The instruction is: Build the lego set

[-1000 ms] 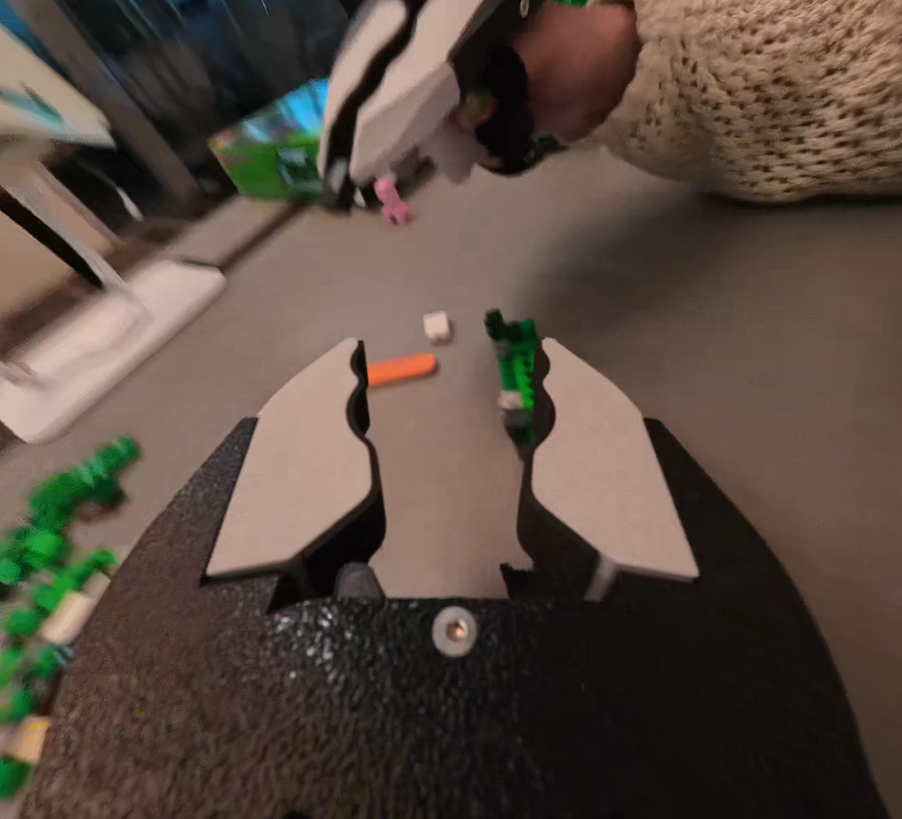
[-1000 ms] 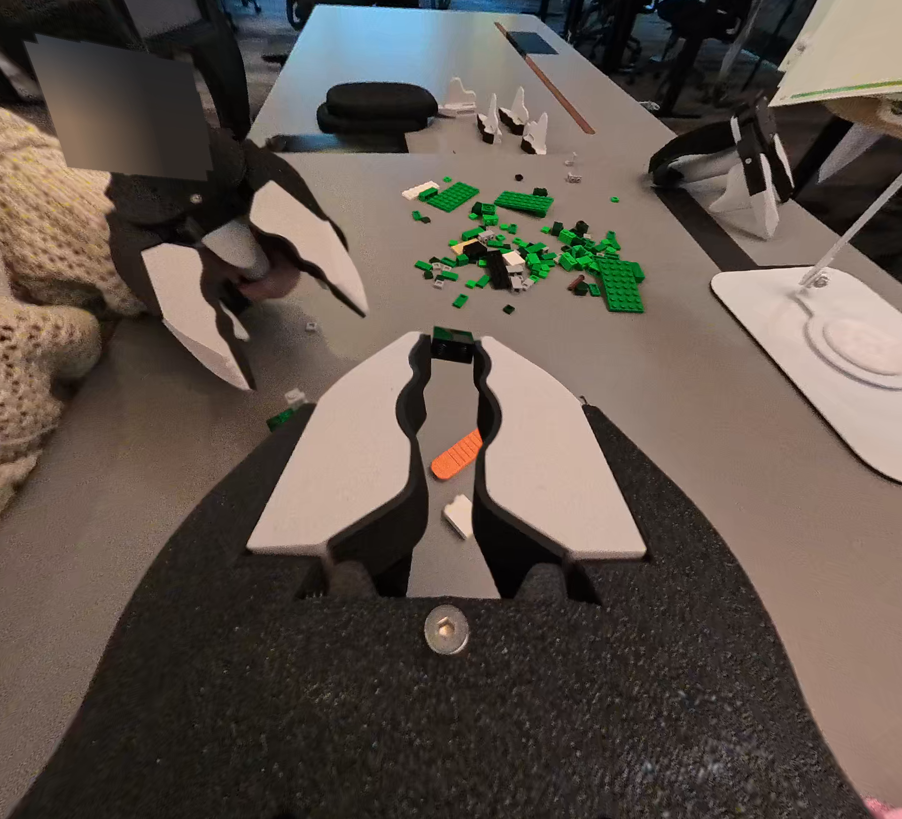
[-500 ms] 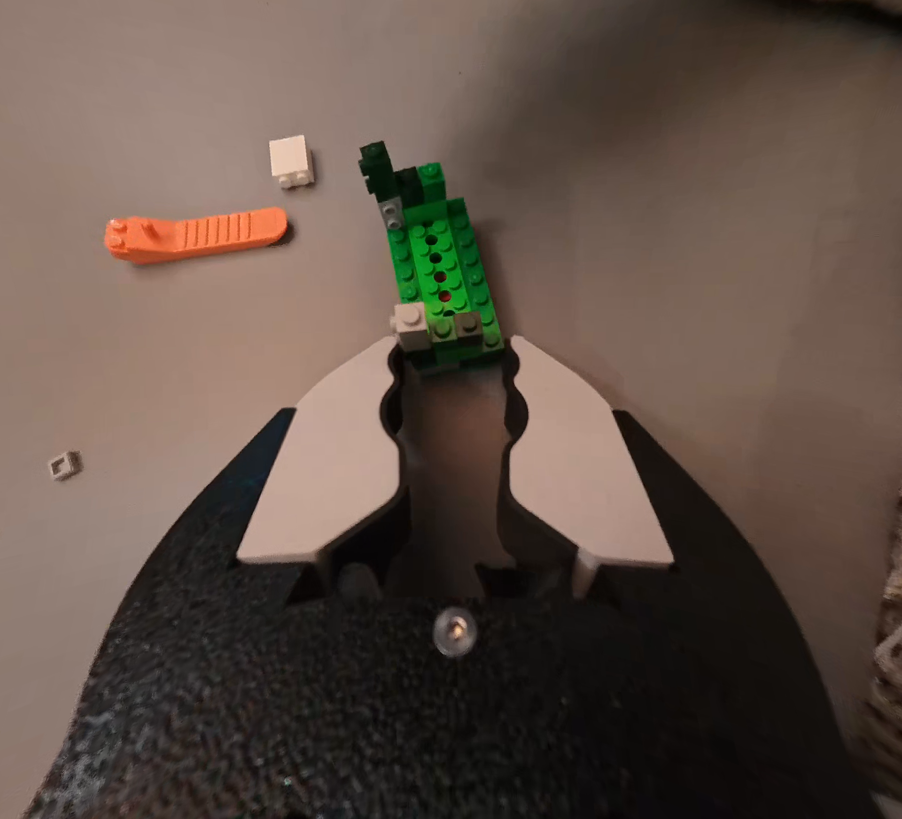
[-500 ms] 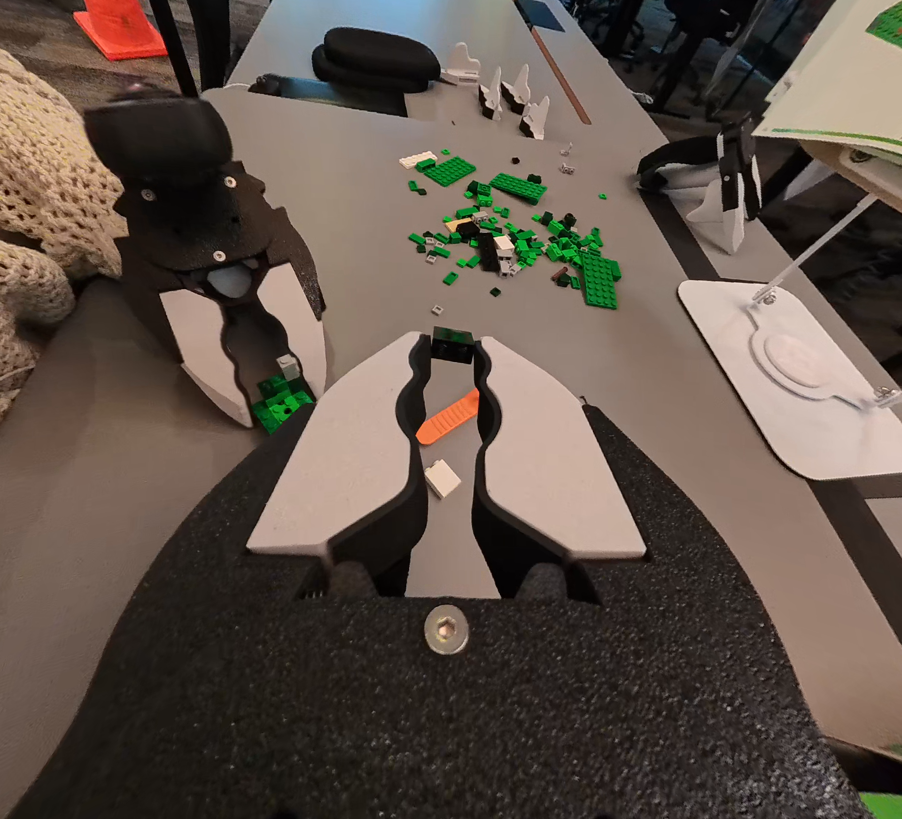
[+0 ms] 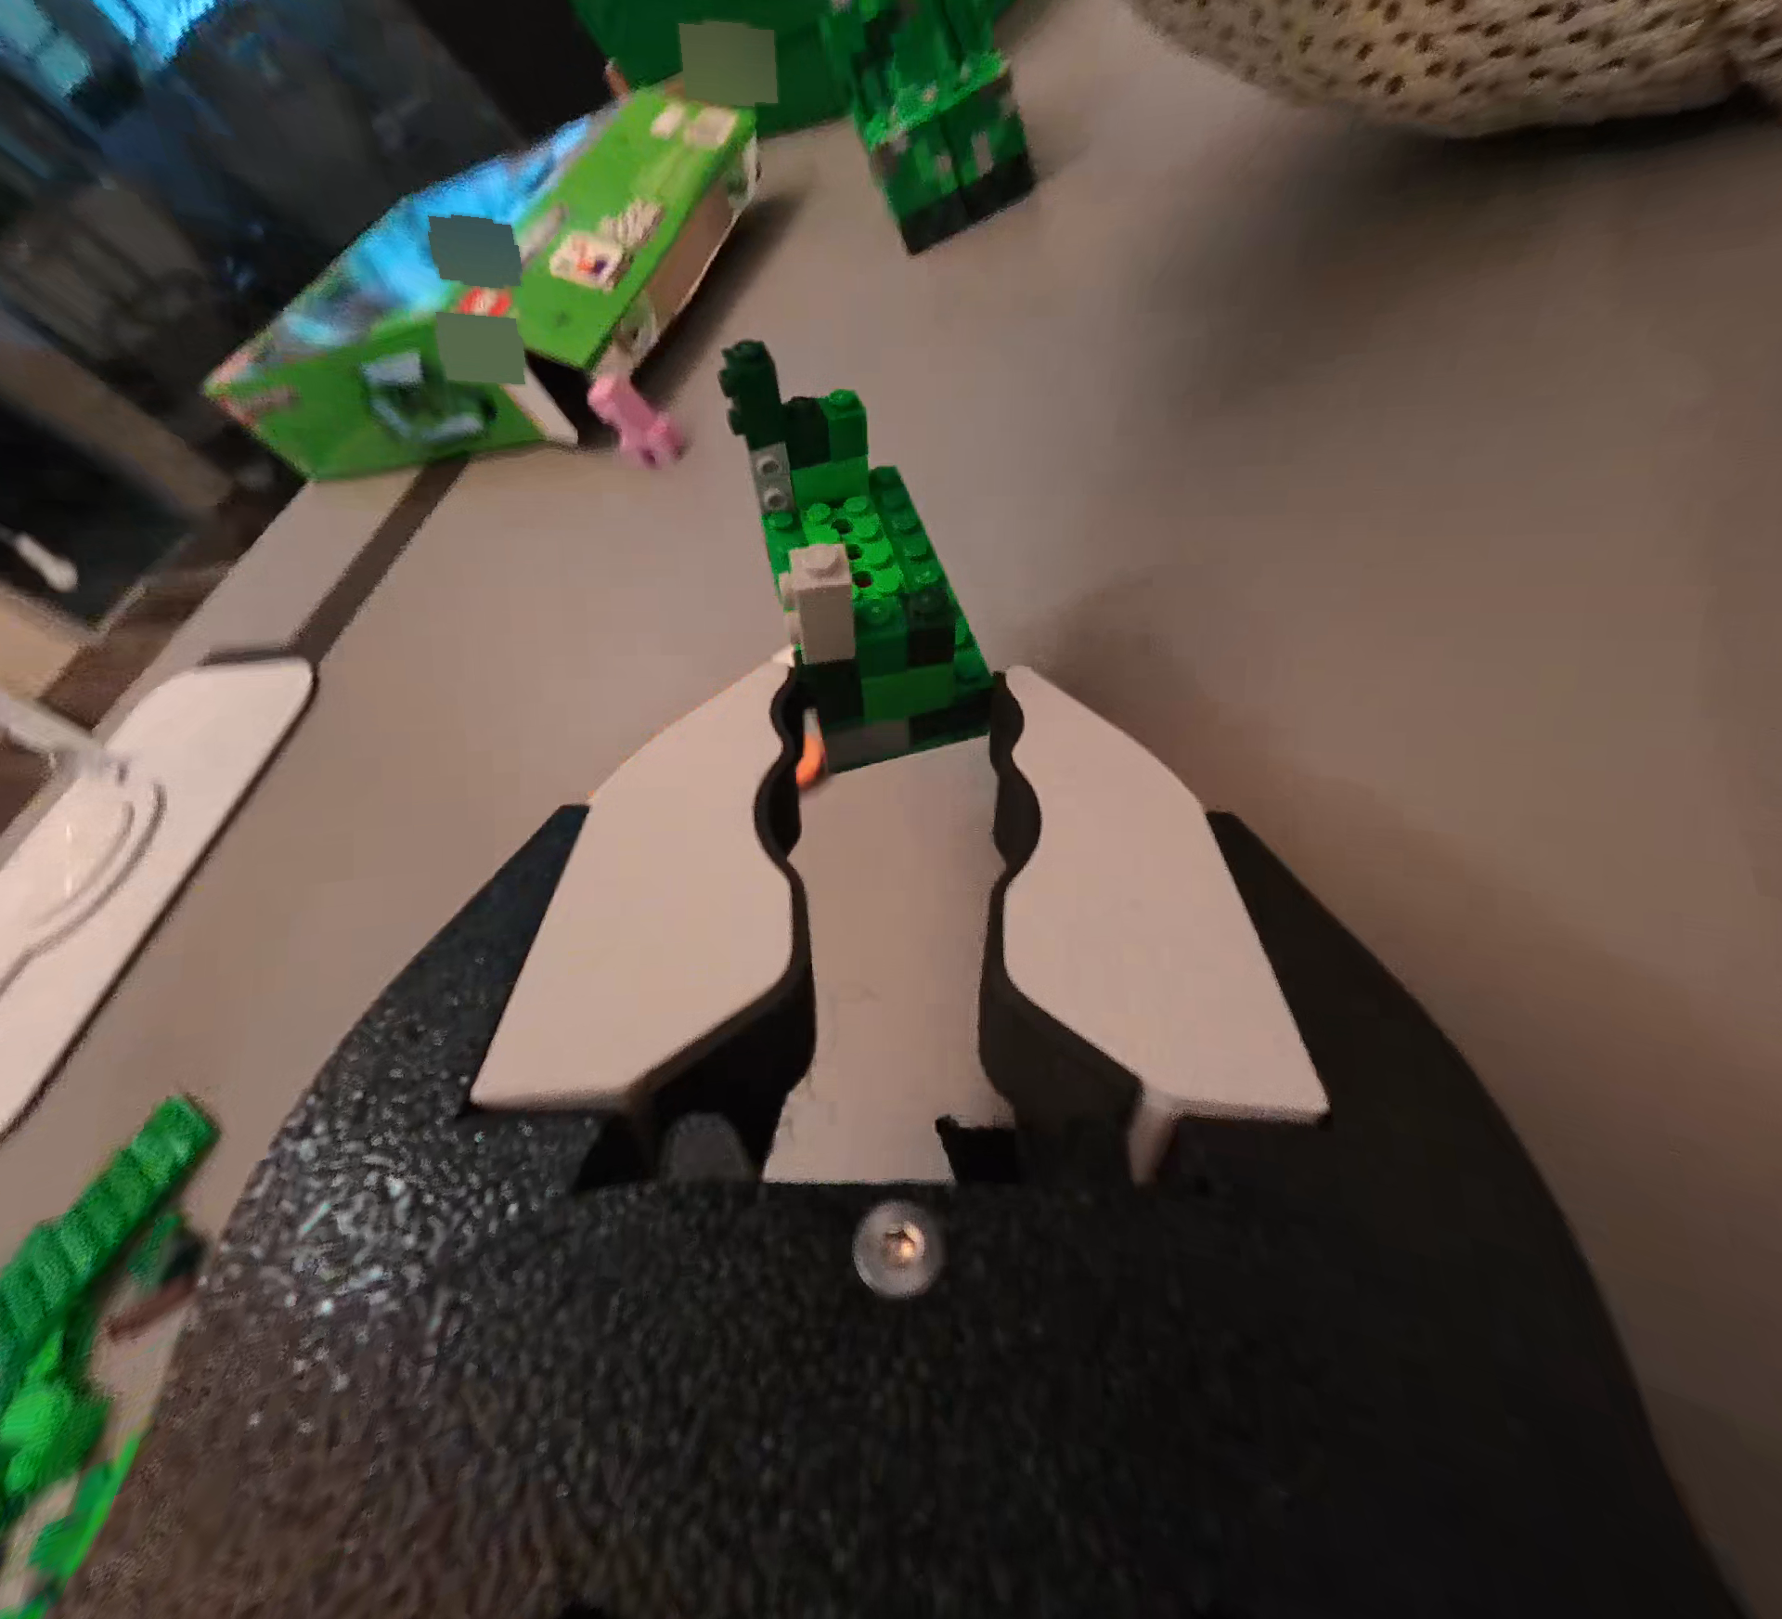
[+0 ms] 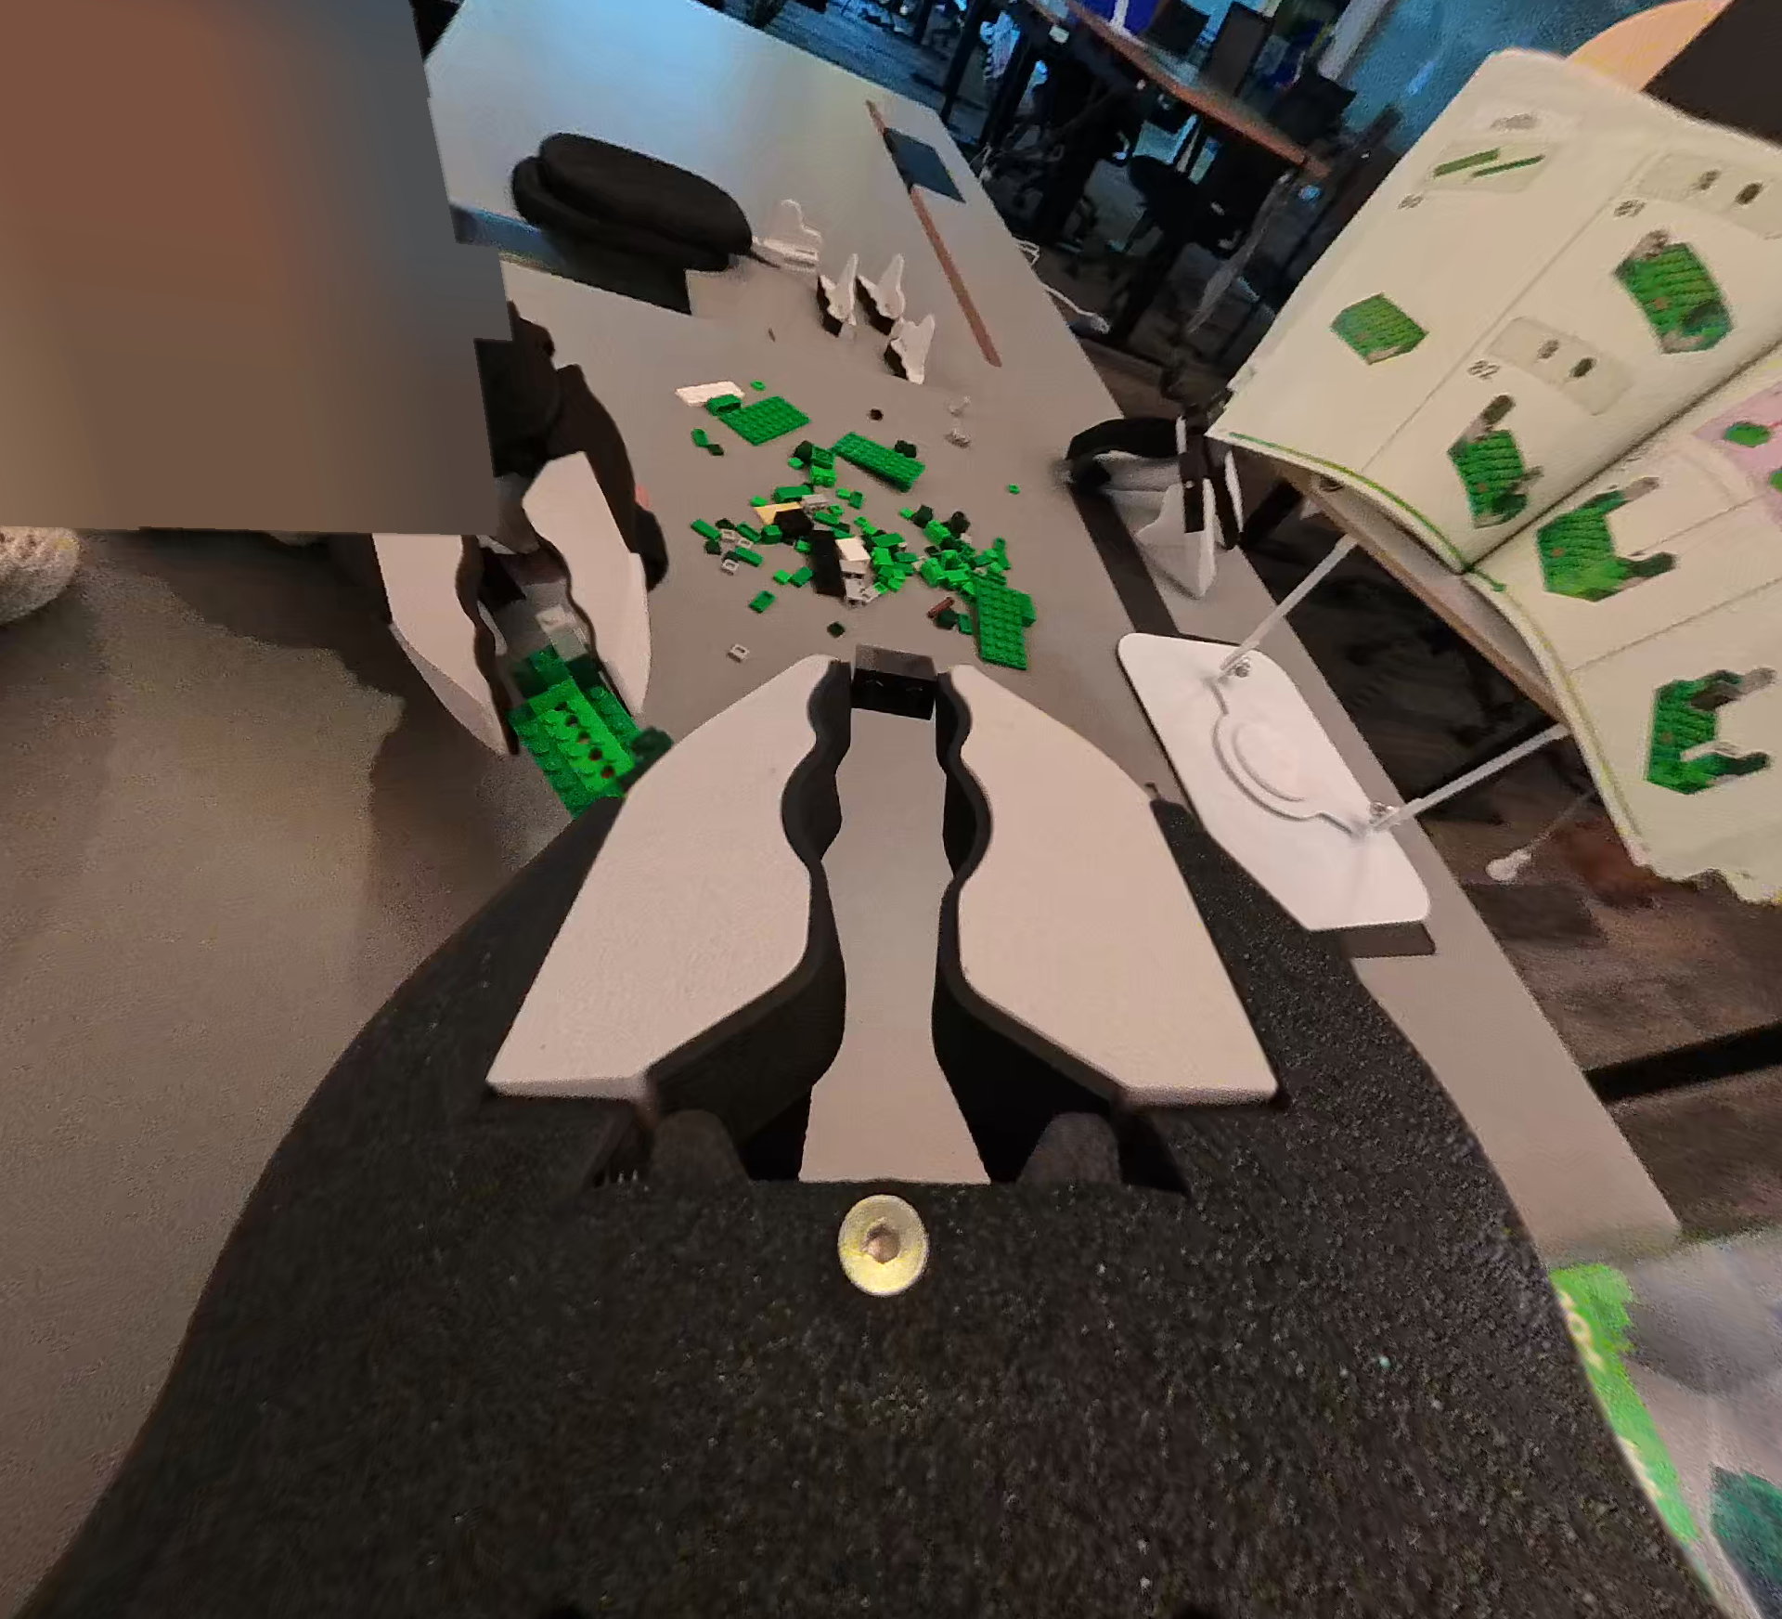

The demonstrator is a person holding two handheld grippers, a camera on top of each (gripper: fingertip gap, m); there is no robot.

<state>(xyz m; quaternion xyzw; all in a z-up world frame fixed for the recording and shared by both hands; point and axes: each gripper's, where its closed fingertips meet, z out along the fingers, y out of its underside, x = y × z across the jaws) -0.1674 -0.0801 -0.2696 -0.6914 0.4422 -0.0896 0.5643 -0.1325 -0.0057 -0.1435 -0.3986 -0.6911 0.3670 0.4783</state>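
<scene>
Between left hand-held gripper [image 5: 892, 709] tips sits the green build [image 5: 873, 608], clamped.

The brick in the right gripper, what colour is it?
Black brick, clearest in the right wrist view.

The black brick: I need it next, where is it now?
The black brick sits pinched at the tips of the right gripper, centre of the right wrist view, just before the loose brick pile.
</scene>
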